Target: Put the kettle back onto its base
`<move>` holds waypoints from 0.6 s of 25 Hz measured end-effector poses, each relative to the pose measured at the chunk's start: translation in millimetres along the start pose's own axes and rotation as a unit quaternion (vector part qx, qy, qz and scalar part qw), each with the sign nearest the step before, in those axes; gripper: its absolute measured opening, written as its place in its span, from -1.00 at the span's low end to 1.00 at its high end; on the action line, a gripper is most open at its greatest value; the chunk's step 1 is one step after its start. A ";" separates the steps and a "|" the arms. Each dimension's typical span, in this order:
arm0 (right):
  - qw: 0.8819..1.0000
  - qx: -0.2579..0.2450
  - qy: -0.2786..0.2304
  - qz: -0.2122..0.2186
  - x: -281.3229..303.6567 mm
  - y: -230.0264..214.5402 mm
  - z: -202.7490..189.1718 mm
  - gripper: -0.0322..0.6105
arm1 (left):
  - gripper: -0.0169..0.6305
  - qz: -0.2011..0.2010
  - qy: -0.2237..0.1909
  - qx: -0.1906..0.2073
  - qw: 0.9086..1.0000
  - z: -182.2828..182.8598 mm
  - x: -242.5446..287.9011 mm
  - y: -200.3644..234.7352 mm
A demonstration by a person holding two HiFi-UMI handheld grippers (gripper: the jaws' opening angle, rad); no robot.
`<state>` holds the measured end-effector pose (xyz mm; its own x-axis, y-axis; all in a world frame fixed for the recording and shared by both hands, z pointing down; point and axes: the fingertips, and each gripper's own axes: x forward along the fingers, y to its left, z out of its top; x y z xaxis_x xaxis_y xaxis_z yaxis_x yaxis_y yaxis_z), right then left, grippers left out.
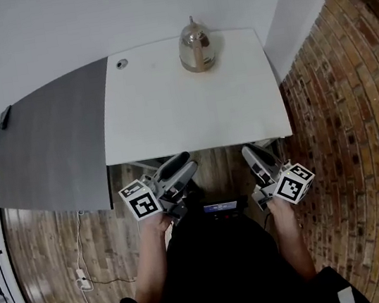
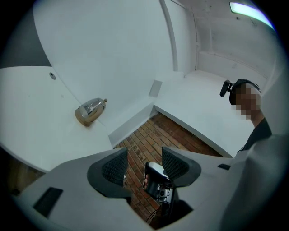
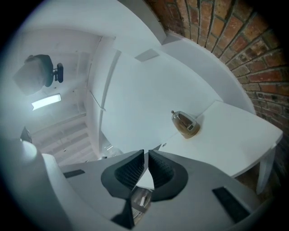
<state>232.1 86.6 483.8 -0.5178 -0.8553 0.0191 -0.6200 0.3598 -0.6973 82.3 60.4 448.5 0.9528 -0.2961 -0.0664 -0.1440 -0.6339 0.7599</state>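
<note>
The kettle (image 1: 196, 48) stands upright at the far edge of the white table (image 1: 170, 118), a little right of centre and close to the wall, where it is out of the way and unlikely to be knocked. A darker band runs round its foot, but I cannot tell whether that is the base or part of the kettle itself. Nothing else apart from a small round hole (image 1: 122, 63) at the far left corner shows on the tabletop, so no separate base is visible. Both grippers hang off the near edge of the table, close to the person's body and well apart from the kettle, so neither has any part in holding it. The left gripper (image 1: 186, 169) has its jaws standing wide, with only the brick floor and the other tool showing through the gap. The right gripper (image 1: 251, 155) has its jaws drawn almost together, leaving a thin slit with nothing in it. Both point level towards the far side, with the kettle in sight in each gripper view, which suits a rest or ready pose rather than a grasp.
</note>
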 end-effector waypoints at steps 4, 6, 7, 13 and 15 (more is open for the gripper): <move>1.000 0.003 0.007 0.017 -13.7 14.1 -11.7 -0.79 | -0.17 0.011 0.002 -0.005 1.000 -18.4 -13.2 -11.0; 1.000 0.005 0.003 0.017 -21.2 17.0 -13.9 -0.79 | -0.18 0.008 0.005 -0.005 1.000 -21.6 -14.7 -14.9; 1.000 0.006 -0.001 0.015 -24.7 17.6 -14.1 -0.79 | -0.18 0.004 0.007 -0.003 1.000 -21.5 -13.9 -16.5; 1.000 0.000 -0.024 -0.003 -34.6 22.0 -11.4 -0.82 | -0.18 -0.032 0.020 0.009 0.999 -8.5 -3.8 -23.7; 1.000 -0.002 -0.025 -0.009 -33.4 26.2 -13.2 -0.83 | -0.18 -0.043 0.019 0.007 0.999 -3.5 -4.8 -25.2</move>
<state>225.4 129.5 474.3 -0.4759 -0.8795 -0.0036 -0.6321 0.3449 -0.6939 82.3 80.3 431.9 0.9711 -0.2138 -0.1065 -0.0650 -0.6658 0.7433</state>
